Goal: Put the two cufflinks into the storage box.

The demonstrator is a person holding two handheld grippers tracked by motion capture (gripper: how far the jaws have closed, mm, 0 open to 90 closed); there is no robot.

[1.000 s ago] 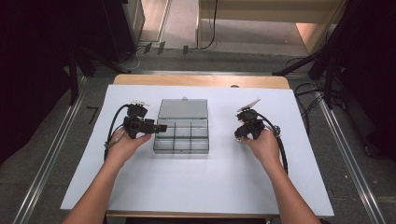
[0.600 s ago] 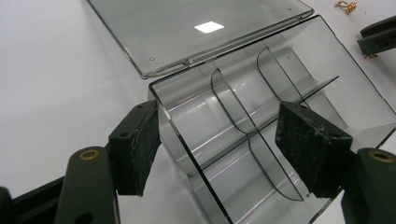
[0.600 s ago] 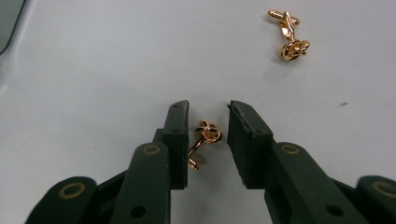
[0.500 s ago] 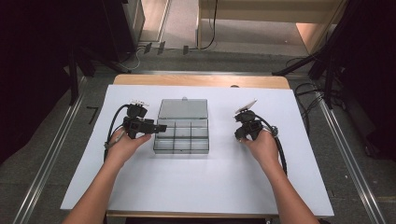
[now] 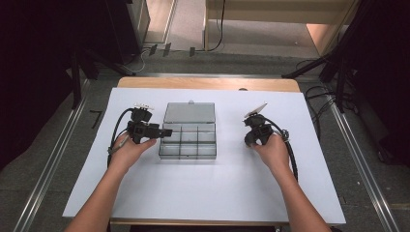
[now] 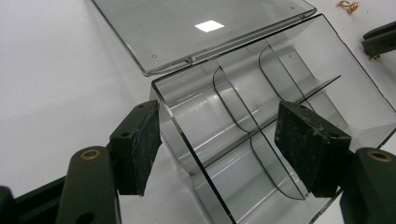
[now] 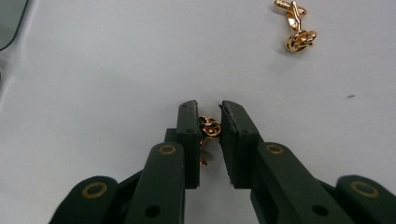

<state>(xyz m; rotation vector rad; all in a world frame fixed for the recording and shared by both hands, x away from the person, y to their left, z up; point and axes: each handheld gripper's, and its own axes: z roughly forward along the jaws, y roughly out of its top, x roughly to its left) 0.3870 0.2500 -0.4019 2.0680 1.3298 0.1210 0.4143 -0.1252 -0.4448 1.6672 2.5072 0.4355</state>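
Jaws of right gripper (image 7: 209,123) pinch gold cufflink (image 7: 208,129).

The right gripper (image 5: 250,139) is creeping a little toward the near edge of the worktop (image 5: 203,193) and very slightly toward the clear box (image 5: 187,145). Its grey plate (image 5: 255,110) is sliding the same way, and the right hand (image 5: 274,151) is following it. The gripper is ending up low over the white surface with a gold cufflink (image 7: 208,128) between its pads. The left gripper (image 5: 167,131) is shifting far less: it is easing a touch toward the near edge and the left edge, and its tips are drawing back slightly at the box's left wall. The left hand (image 5: 129,150) is barely drifting with it.
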